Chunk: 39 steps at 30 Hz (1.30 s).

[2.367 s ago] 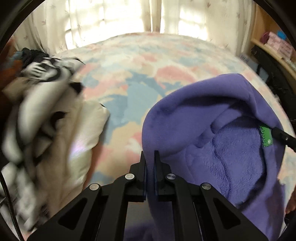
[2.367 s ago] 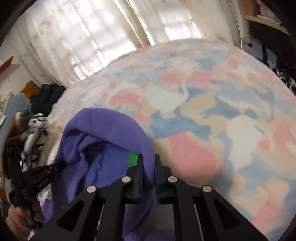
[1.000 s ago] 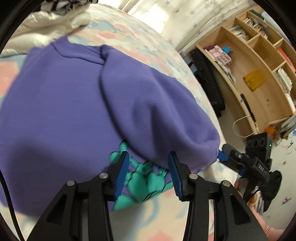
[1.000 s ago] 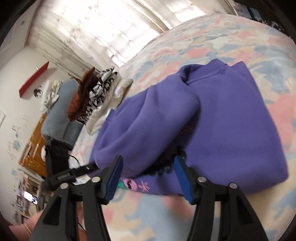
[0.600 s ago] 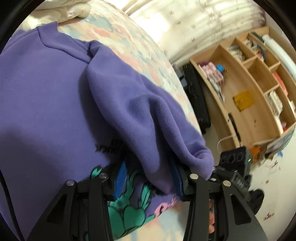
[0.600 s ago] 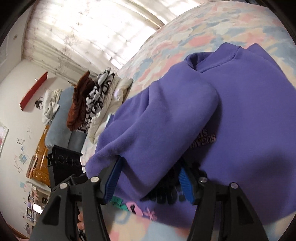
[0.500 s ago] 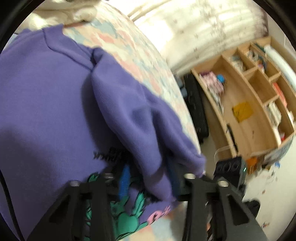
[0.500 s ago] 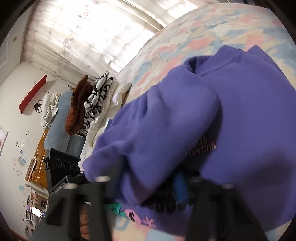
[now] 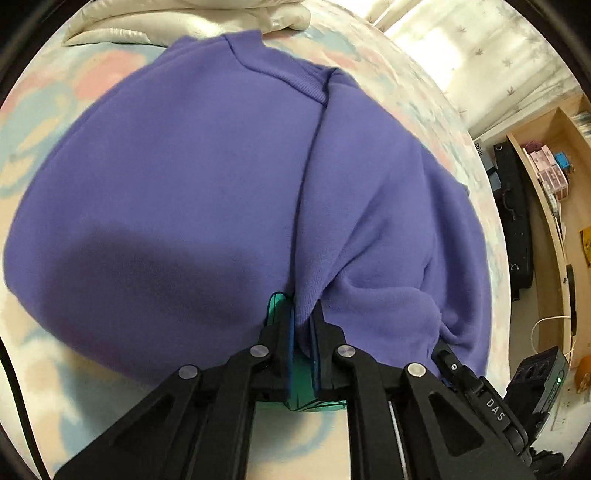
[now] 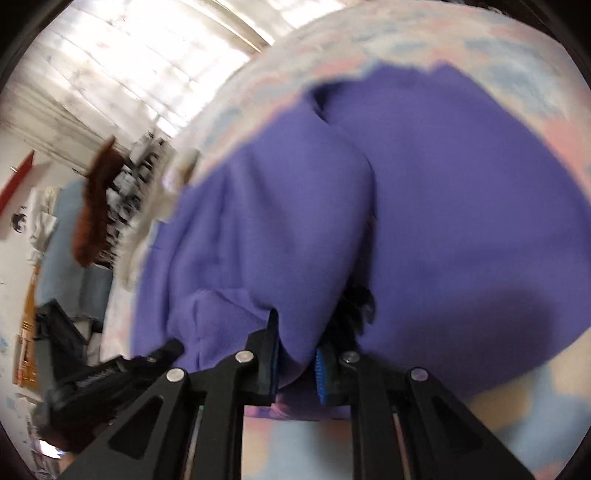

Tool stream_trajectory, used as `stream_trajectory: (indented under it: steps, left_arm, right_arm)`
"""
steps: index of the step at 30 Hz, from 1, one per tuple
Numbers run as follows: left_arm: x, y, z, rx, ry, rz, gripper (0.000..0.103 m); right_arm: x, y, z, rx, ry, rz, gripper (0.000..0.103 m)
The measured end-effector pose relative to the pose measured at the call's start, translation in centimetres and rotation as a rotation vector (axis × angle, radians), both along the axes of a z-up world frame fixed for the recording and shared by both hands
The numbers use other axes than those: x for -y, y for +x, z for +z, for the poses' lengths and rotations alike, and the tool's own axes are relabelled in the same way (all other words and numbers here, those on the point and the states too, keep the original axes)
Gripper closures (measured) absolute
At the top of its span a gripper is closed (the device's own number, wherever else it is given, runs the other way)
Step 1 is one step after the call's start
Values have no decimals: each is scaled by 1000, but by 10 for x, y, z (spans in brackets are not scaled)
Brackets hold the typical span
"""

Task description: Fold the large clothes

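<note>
A purple sweatshirt (image 9: 192, 177) lies on the pastel patterned bed (image 9: 44, 384), folded lengthwise, with a sleeve lying along its fold. My left gripper (image 9: 302, 325) is shut on the sweatshirt's near fold, with a bit of teal print showing between the fingers. In the right wrist view the same purple sweatshirt (image 10: 461, 206) fills the frame. My right gripper (image 10: 297, 350) is shut on a thick fold of it. Each gripper shows in the other's view: the right one (image 9: 476, 391) low at right, the left one (image 10: 110, 373) low at left.
A cream duvet (image 9: 192, 22) lies at the far end of the bed. Wooden shelves (image 9: 550, 177) and a black case stand to the right of the bed. A pile of brown and black-and-white clothes (image 10: 110, 199) sits beside the bed under bright curtains (image 10: 129, 55).
Both grippers were open around the sweatshirt's near fold and have now closed on it. The sweatshirt now fills more of both views.
</note>
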<state>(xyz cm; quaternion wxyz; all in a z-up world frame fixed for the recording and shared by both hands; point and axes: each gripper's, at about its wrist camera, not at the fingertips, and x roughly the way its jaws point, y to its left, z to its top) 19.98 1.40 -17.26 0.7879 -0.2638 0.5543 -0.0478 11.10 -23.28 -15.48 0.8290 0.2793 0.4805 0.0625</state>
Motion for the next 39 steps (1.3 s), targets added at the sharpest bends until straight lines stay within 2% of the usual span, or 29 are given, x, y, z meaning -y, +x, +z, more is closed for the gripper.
stream_trajectory:
  steps: [3,4,7,9,13,16,18,21,24,27,28,29,31,34,39]
  left_arm:
    - [8,-1,7,30,40,-33,95]
    - [11,-3,11,45,47,-43,94]
    - [12,-8,25,80,53,-46,85]
    - [4,-15,36,104,61,-44,80]
    - [0,-28,60,187,96,-55,80]
    - [16,-32,79,288,123,-117,81]
    - [31,-29,81,318,121,-163,89]
    - [46,-12,76,325,102,-231,92]
    - [59,3,65,314,131,-266,93]
    - [62,14,43,248,174,-254,94]
    - [58,17,36,232,162,-242,94]
    - [57,18,31,223,139,-232,94]
    - [47,18,25,218,89,-222,95]
    - [43,16,24,225,72,-225,95]
    - [40,12,27,225,48,-213,94]
  right_arm:
    - [0,-3,5,20,-9,16,88]
    - [1,-3,9,26,-12,23,84]
    - [6,-9,22,28,-43,27,74]
    - [8,-18,35,59,-77,27,72]
    - [8,-44,67,197,-190,31,72]
    - [-4,-48,82,284,-271,102,72]
    - [-12,-39,83,302,-296,143,72]
    - [-25,-19,79,320,-298,188,78]
    - [-34,5,67,304,-329,217,85]
    - [-35,23,50,253,-412,190,91]
    - [-33,27,41,223,-461,171,98]
    - [-29,28,35,205,-460,162,100]
    - [-22,27,29,201,-416,150,100]
    - [-24,24,30,189,-423,140,100]
    - [-20,21,37,173,-338,128,96]
